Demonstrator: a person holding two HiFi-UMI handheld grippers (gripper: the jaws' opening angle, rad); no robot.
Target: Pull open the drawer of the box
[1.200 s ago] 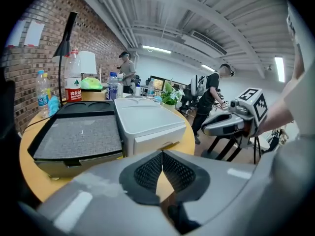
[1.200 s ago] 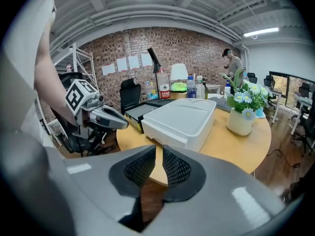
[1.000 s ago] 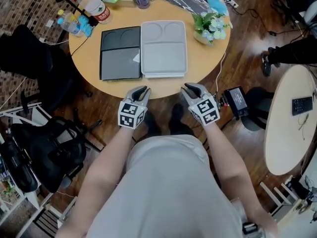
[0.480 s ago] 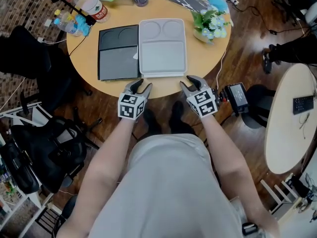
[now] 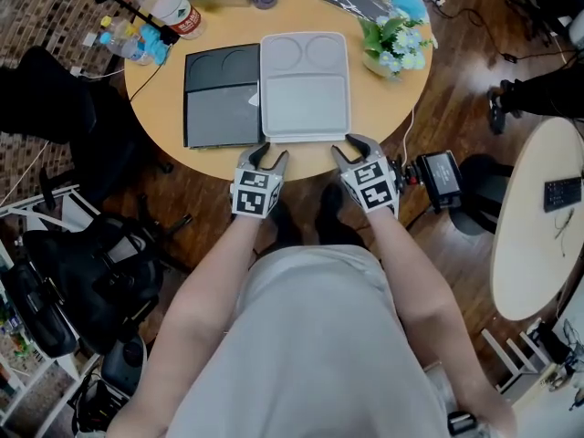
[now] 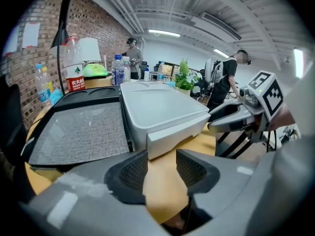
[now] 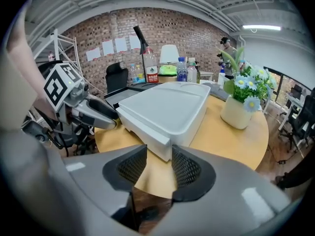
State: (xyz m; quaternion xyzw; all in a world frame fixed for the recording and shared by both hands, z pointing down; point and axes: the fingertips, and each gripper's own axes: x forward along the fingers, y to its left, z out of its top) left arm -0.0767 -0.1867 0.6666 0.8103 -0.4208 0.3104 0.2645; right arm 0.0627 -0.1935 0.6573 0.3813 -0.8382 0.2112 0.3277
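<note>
The white box (image 5: 304, 85) lies on the round table (image 5: 157, 108), right in front of you, with its long side going away from you. Its short end is close to you, at the table's edge. The flat panel on that end looks like the drawer front (image 6: 176, 135), and it runs from left to right. Your left gripper (image 5: 269, 156) sits just before the left near corner. Your right gripper (image 5: 353, 150) sits just before the right near corner. Both are about as near as each other, so no hand wins. The pull, I think, has to come straight back toward your body. The jaws of both grippers have just been opening. They now stand partly apart and hold nothing. Between the left jaws you see only bare table, with the drawer's corner just ahead. The box's right corner is just ahead of the right jaws, not yet pressed by the pads. A black tray (image 5: 222, 94) touches the box on its left side. A bottle (image 5: 175, 9) farther back has a red label, but its words are too small to read. The box shows no writing.
</note>
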